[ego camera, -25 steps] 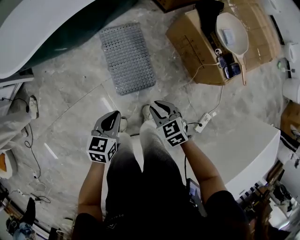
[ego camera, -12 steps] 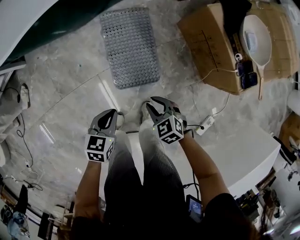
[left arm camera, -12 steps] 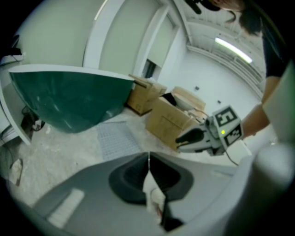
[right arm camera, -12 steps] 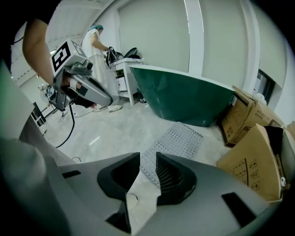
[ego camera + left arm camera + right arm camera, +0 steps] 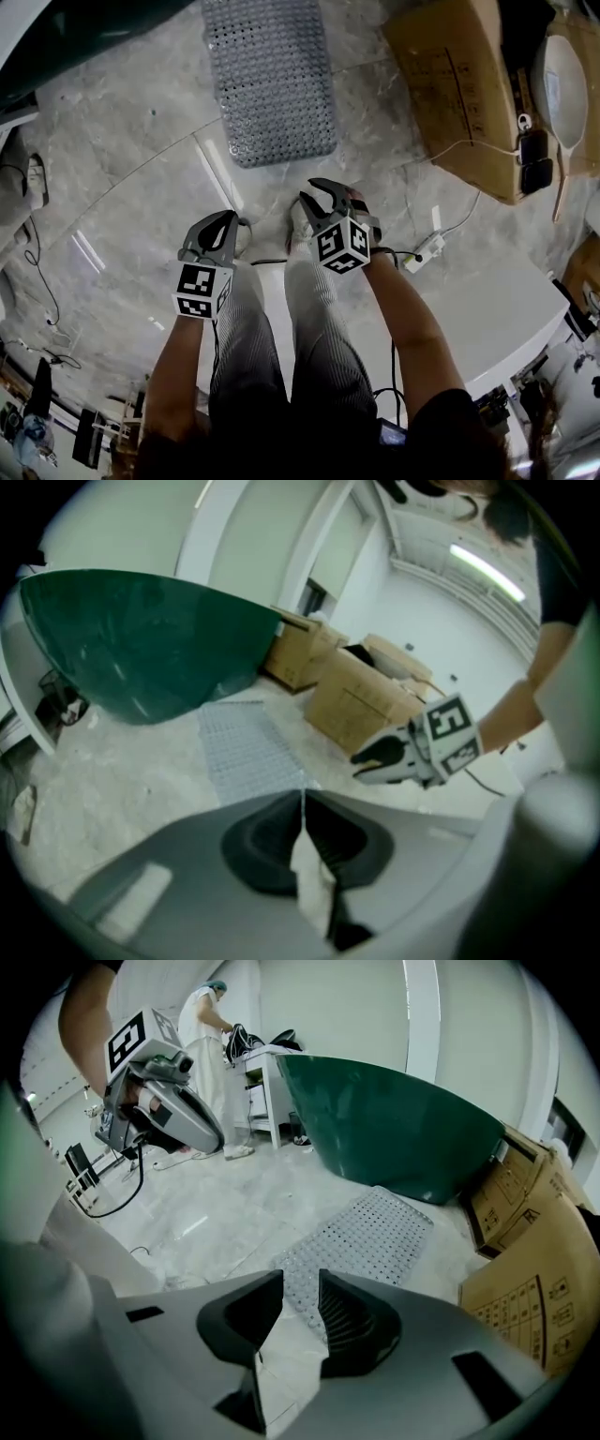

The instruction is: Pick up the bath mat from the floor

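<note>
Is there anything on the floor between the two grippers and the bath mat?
Nothing visible. Only bare floor lies between the mat, the left gripper and the right gripper, whose jaws have just been opening, with nothing between them. The box stands off to the mat's right.

Half-fitted bathroom set inside a white-walled workspace: dark green freestanding bathtub (image 5: 403, 1119) on a pale grey marble-look floor (image 5: 122, 187), grey perforated rubber bath mat (image 5: 270, 75) alongside, brown cardboard boxes (image 5: 459, 84) (one stacked with loose items), white power strip (image 5: 429, 248) with trailing cable.
</note>
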The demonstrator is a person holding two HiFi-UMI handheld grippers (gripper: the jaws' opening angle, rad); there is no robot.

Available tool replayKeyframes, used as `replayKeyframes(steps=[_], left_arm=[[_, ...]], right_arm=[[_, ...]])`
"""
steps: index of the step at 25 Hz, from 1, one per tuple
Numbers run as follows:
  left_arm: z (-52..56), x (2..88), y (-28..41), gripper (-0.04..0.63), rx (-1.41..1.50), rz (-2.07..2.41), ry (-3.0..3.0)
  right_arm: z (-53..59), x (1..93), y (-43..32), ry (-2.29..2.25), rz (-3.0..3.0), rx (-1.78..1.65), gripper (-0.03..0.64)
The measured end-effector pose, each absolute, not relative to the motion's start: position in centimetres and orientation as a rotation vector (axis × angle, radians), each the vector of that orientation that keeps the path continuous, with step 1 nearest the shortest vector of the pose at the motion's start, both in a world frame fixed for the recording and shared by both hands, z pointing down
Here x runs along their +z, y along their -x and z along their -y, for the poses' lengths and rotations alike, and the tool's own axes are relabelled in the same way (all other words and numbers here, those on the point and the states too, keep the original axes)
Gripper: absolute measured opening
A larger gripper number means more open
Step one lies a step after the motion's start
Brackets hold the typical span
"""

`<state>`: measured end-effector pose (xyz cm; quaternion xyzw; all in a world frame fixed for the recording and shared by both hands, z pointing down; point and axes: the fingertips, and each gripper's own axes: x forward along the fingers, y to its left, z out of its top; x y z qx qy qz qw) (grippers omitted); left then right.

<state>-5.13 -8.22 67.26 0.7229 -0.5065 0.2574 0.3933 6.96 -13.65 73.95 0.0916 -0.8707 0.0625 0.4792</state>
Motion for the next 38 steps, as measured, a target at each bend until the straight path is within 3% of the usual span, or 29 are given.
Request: replayKeyframes(steps=[27, 38], left_arm=[[8.5, 91.4, 6.6, 0.014, 0.763, 1.282, -1.839], [8.8, 96.0, 4.7, 0.015, 0.757, 1.252, -1.881]], right_arm=[[11.0, 99.7, -6.0, -0.109, 1.999, -0.024, 0.127], [11.5, 104.2, -7.0, -0.104, 1.984, -0.234, 0.132]])
